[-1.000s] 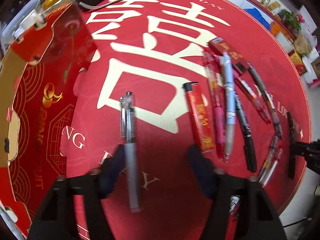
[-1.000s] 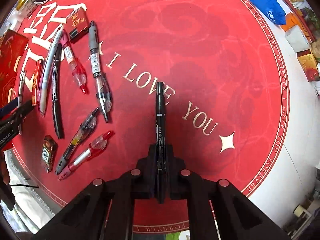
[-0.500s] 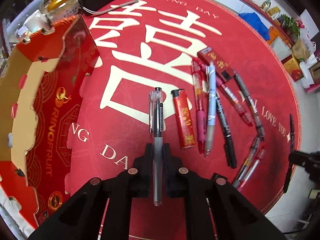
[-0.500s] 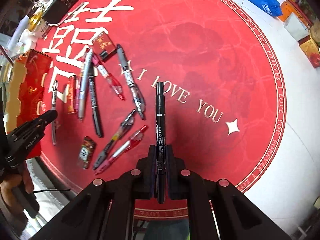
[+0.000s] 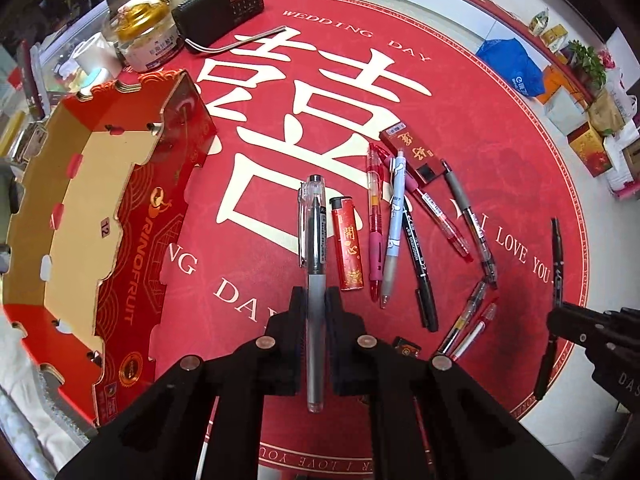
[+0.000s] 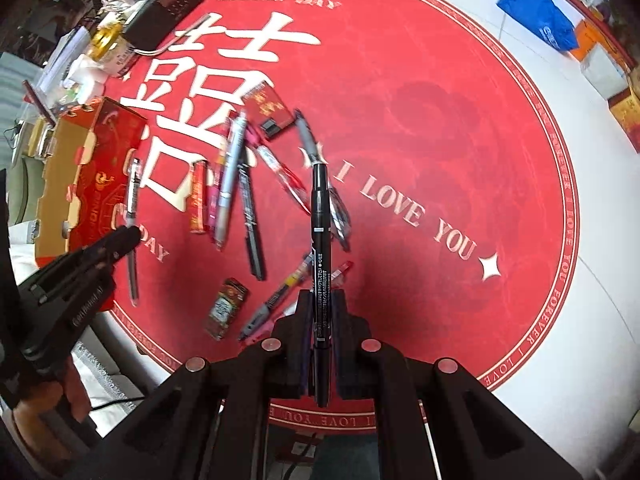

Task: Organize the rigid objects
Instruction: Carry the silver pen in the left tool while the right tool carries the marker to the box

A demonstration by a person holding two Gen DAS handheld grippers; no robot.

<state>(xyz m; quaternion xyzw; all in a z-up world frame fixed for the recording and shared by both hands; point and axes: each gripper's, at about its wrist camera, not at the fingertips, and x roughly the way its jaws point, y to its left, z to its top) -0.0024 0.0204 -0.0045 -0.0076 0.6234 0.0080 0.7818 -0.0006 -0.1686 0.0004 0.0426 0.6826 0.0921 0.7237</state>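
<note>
Here the left gripper is clamped on a clear pen, lifted above the red mat; the right gripper pinches a black marker, also off the mat. Between them lie a lighter, more pens and a small red box. A cardboard tray stands at far left, a radio beyond

Clear-capped grey gel pen and black marker — each clamped lengthwise, raised above the red mat. Remaining pens, red lighter — lying clustered beside the red cardboard tray.
</note>
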